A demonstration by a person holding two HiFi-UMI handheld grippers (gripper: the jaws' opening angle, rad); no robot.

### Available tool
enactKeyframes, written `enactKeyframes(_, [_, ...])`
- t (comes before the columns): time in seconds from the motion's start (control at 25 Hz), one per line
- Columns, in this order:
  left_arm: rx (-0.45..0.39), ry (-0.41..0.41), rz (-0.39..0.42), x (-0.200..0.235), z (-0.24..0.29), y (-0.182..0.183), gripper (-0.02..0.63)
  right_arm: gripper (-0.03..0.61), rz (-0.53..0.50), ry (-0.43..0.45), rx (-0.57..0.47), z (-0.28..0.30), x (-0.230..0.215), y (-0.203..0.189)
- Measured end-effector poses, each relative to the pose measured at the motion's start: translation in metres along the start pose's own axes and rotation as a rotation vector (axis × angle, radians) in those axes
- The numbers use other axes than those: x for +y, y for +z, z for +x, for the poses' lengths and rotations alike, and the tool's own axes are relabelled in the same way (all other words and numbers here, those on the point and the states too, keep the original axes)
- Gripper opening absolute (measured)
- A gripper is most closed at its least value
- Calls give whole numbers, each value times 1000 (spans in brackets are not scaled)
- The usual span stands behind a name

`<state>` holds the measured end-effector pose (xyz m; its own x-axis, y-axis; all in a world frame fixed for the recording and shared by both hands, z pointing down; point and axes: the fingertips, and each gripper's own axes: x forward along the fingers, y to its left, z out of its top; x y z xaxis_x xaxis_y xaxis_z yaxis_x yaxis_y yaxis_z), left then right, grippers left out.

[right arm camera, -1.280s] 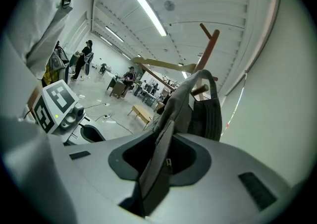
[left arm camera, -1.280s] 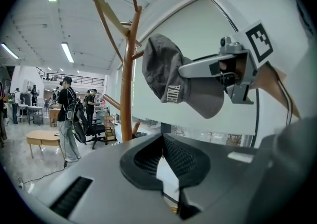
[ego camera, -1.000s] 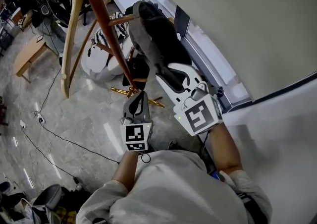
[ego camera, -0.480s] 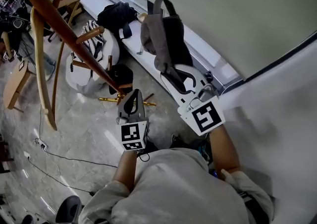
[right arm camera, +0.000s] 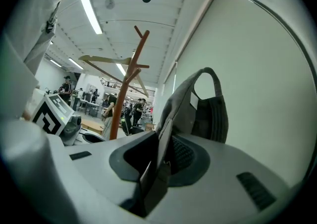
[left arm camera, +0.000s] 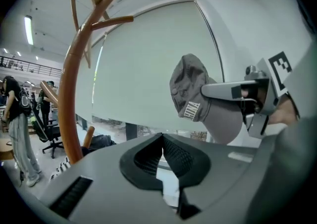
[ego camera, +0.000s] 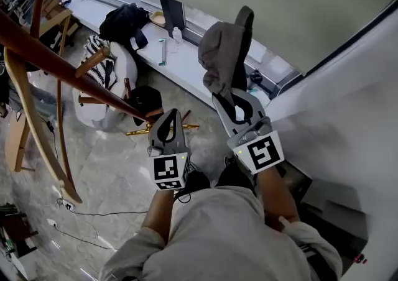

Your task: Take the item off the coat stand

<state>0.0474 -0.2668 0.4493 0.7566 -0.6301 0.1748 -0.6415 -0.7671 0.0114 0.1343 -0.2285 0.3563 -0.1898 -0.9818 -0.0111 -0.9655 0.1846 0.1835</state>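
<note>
Grey cap [ego camera: 225, 56]: pinched by its edge in the right gripper [ego camera: 234, 104], jaws just closing tighter on it, apparently to secure it, held beyond the tips, clear of the coat stand [ego camera: 56, 62] to that gripper's left; left gripper [ego camera: 169, 121] closed, empty.

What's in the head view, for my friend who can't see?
The right hand-held gripper, its jaws just closing tighter, holds a grey cap by its brim, clear of the wooden coat stand at left. The left hand-held gripper is shut and empty.
</note>
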Motion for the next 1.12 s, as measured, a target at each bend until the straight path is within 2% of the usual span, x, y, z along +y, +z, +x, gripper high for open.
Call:
enactKeyframes(0.2, [-12,-107,15,-12,2,-1,11,61,55,-141,58,-28,-1,-32])
enactKeyframes(0.36, [-39,-135,10,-27,-2,8,11,61,59,-205,95,-58,-4,-47])
enactKeyframes(0.56, [-47,-137,10,-58,-19,18,11,61,44,-185,103,-99,5,-36])
enactKeyframes(1.12, [-98,-144,61,-176,-96,29,11,61,22,-188,23,-224,14,-19])
